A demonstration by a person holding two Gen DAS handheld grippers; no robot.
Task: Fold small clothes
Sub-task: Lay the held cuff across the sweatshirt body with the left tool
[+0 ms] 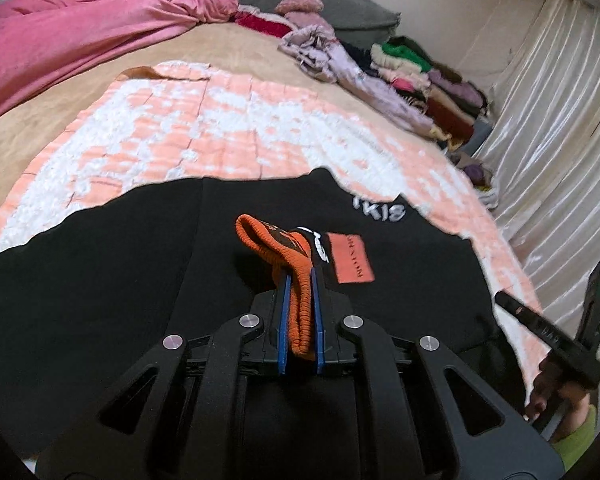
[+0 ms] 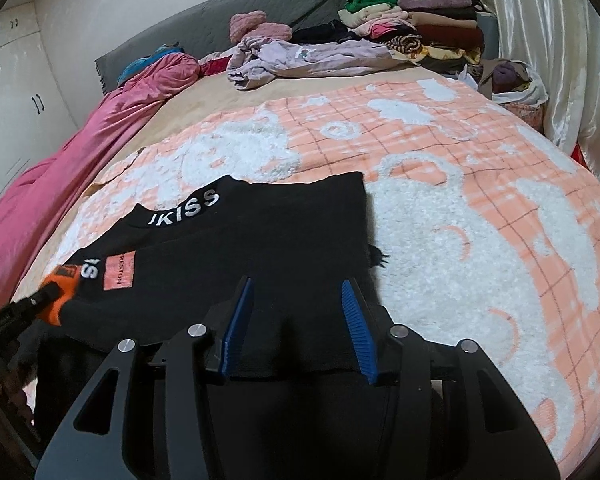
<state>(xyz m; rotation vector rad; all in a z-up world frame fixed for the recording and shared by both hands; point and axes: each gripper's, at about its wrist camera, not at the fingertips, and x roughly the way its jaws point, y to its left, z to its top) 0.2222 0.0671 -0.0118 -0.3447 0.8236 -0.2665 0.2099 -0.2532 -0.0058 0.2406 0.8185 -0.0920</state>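
Pinching orange cuff (image 1: 296,280) in left claw (image 1: 299,280) | right claw (image 2: 298,292) spread | garment (image 2: 260,240) partly hidden

Garment (image 2: 260,240) lay flat on blanket (image 2: 440,200), near edge of bed (image 1: 228,46). Left gripper (image 1: 299,280) sat over garment's near-left part, cuff (image 1: 278,252) pinched between its fingers. Right gripper (image 2: 298,296) sat over garment's near-right part, fingers apart. Behind the blanket: quilt (image 2: 80,152) at far left, loose clothes (image 2: 300,58) in the middle, folded stack (image 2: 420,28) at far right, beside curtain (image 2: 540,40).
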